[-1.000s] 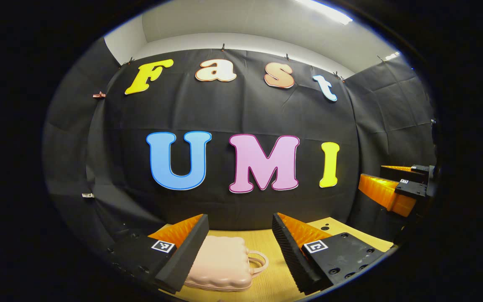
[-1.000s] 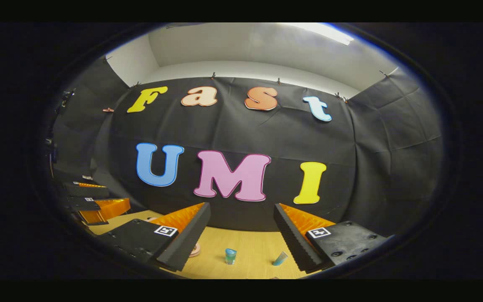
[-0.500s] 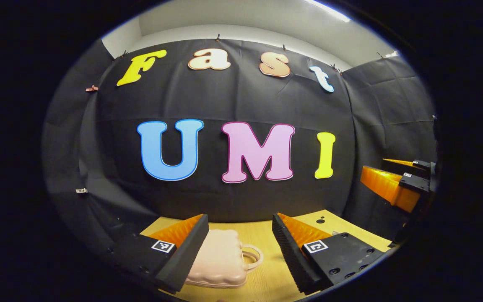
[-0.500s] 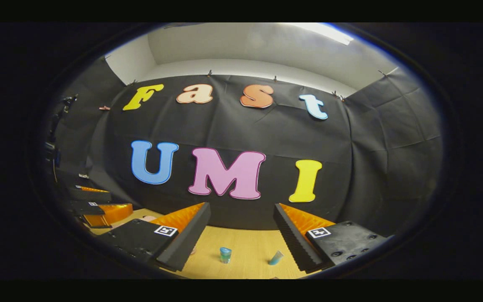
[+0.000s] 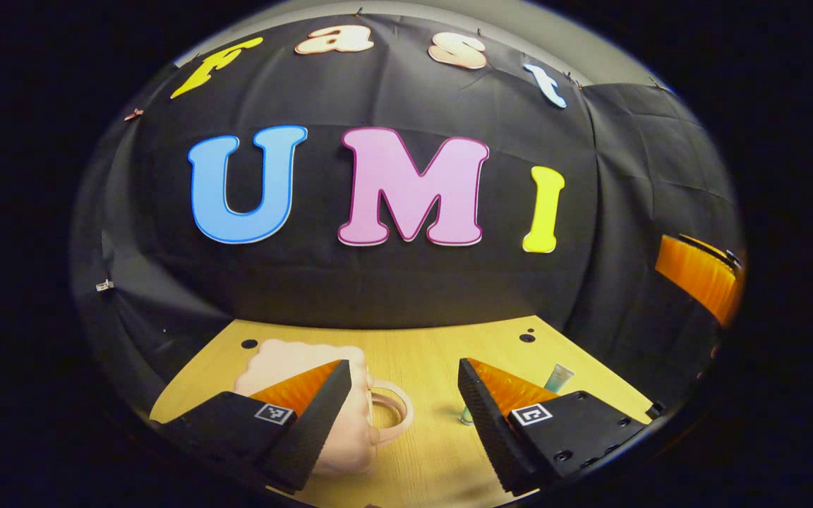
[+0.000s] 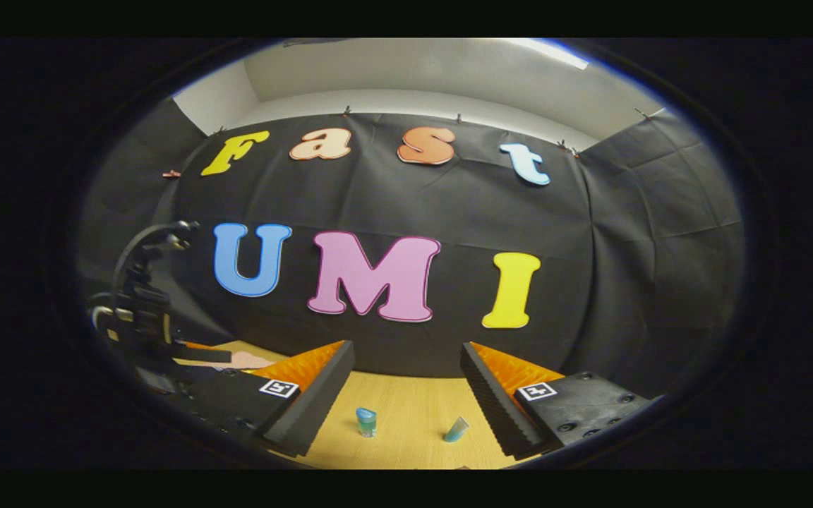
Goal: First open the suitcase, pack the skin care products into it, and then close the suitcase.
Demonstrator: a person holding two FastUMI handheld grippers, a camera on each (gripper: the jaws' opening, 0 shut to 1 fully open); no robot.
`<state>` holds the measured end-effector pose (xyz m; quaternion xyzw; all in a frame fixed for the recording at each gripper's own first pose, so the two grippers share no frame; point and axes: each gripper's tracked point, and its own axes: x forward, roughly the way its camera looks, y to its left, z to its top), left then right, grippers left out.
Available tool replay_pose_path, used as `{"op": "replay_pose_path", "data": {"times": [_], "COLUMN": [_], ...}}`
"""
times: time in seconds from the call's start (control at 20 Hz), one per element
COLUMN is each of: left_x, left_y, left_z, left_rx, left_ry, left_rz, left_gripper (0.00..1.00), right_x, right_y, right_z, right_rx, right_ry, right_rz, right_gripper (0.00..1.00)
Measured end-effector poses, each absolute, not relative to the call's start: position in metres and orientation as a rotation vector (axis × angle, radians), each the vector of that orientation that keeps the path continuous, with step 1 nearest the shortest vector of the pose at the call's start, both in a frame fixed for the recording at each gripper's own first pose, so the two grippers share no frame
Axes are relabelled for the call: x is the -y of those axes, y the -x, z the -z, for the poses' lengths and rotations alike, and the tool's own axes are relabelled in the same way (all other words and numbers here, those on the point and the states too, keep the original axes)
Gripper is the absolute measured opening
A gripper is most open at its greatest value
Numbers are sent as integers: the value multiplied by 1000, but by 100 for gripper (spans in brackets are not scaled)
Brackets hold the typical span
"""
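Observation:
A small pink suitcase (image 5: 286, 356) with a loop handle (image 5: 391, 413) lies shut on the wooden table (image 5: 420, 349). My left gripper (image 5: 403, 409) hovers open just in front of it, and its left finger covers part of the case. A teal tube (image 5: 559, 377) lies to the right, behind the right finger. In the right gripper view my right gripper (image 6: 406, 395) is open above the table (image 6: 406, 402). Beyond it stand a small teal bottle (image 6: 365, 421) and the teal tube (image 6: 456, 429). A sliver of the pink suitcase (image 6: 248, 360) shows at the left.
The black cloth wall closes the table's far side. Round holes (image 5: 528, 335) mark the tabletop near the back. The right gripper (image 5: 699, 279) shows at the right edge of the left gripper view. The left gripper with its cable (image 6: 152, 317) shows at the left of the right gripper view.
The left gripper has tipped down and moved forward. More of the table and suitcase show, and the tube has come into its view. The right gripper's view has dipped slightly.

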<state>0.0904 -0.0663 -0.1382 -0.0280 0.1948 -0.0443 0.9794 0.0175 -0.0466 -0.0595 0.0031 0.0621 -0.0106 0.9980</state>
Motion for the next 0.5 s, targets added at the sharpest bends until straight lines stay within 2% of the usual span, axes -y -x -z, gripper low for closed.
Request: {"op": "replay_pose_path", "data": {"times": [0.5], "left_x": [103], "left_y": [-160], "left_z": [275], "left_rx": [-700], "left_ry": [63], "left_rz": [54], "left_gripper": [97], "right_x": [71], "right_y": [-26], "right_z": [134], "right_rx": [-307], "right_ry": [-67], "right_rz": [-48], "right_gripper": [96]}}
